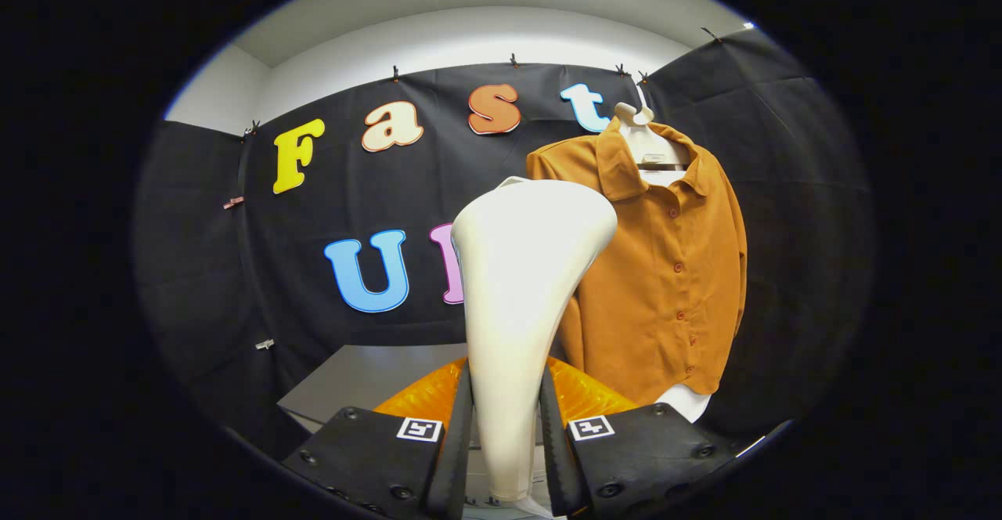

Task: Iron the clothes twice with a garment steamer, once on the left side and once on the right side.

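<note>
My gripper (506, 426) is shut on the handle of a white garment steamer (520, 285), both fingers pressing on its narrow neck. The steamer stands upright between the fingers, its wide head rising above them. An orange-brown button-up shirt (665, 269) hangs on a white hanger (643, 132) against the black booth wall, beyond the fingers and to the right of the steamer head. The steamer head overlaps the shirt's left sleeve in view; I cannot tell whether they touch.
A grey table top (368, 379) lies low beyond the fingers to the left. An orange translucent part (583, 395) shows just behind the steamer's neck. Something white (689, 401) peeks out under the shirt's hem.
</note>
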### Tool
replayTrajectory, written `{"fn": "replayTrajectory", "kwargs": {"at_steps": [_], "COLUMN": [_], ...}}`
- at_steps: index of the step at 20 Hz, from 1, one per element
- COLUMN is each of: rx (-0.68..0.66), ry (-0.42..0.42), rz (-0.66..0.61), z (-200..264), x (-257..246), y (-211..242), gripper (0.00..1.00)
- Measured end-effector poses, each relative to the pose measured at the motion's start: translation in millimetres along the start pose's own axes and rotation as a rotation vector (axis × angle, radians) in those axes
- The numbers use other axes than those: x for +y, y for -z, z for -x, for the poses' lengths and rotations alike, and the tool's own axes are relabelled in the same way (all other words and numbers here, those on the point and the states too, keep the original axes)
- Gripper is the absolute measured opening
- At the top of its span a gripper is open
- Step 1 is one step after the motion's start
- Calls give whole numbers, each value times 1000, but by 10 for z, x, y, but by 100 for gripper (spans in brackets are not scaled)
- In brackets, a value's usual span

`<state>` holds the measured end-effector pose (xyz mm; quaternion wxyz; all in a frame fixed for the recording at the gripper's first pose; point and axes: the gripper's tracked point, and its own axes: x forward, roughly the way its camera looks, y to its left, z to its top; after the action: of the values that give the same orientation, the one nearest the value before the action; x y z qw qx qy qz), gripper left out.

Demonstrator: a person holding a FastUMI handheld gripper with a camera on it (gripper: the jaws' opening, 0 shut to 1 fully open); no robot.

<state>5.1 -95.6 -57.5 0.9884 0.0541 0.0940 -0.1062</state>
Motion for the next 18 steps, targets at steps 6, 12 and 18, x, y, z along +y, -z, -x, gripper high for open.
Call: {"fn": "replayTrajectory", "kwargs": {"at_steps": [6, 12, 18], "rx": [-22, -28, -6], "ry": [-60, -119, -207], "rz": [-16, -12, -65], "z": [-145, -433, -805], "x": [-668, -1192, -1427], "y": [-165, -187, -166], "gripper": [44, 44, 44]}}
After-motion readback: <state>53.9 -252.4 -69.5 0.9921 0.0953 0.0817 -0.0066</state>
